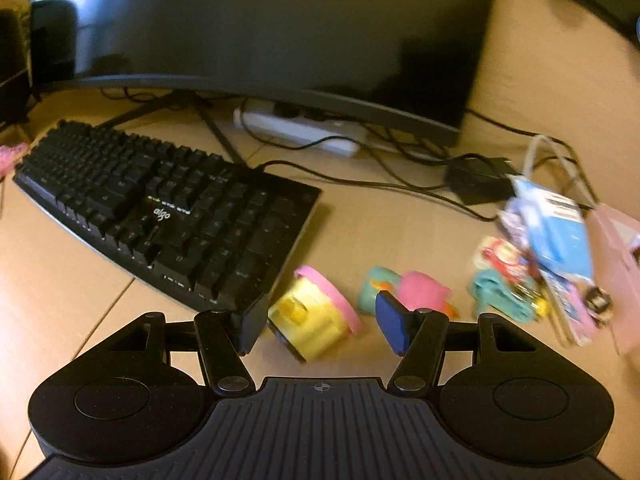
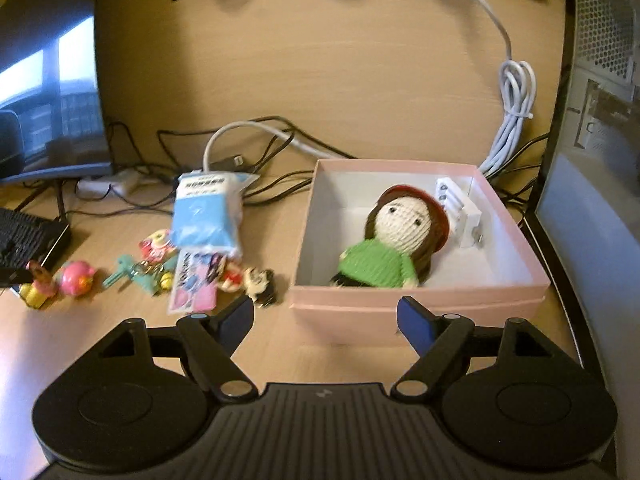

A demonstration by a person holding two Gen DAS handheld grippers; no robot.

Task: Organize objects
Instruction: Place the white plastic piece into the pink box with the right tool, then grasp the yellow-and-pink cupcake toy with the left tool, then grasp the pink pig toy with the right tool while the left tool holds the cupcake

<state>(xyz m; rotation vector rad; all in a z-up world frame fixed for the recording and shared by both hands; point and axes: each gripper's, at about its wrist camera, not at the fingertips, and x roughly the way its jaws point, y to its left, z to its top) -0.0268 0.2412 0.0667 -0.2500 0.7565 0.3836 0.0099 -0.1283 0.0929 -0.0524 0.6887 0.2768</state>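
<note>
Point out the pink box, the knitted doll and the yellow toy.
pink box (image 2: pixel 416 312), right wrist view, front wall.
knitted doll (image 2: pixel 376 264), right wrist view, green sweater.
yellow toy (image 1: pixel 314 320), left wrist view, yellow body.

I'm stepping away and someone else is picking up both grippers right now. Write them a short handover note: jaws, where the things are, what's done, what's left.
Left gripper: jaws open, empty, either side of the yellow and pink toy lying by the keyboard; not closed on it.
Right gripper: jaws open, empty, in front of the pink box.
Done: the knitted doll and a white plug adapter lie in the box.
Left on the desk: the yellow and pink toy, the round pink toy, the teal keychain, the blue packet, a flat pink packet and small figures beside it.
</note>
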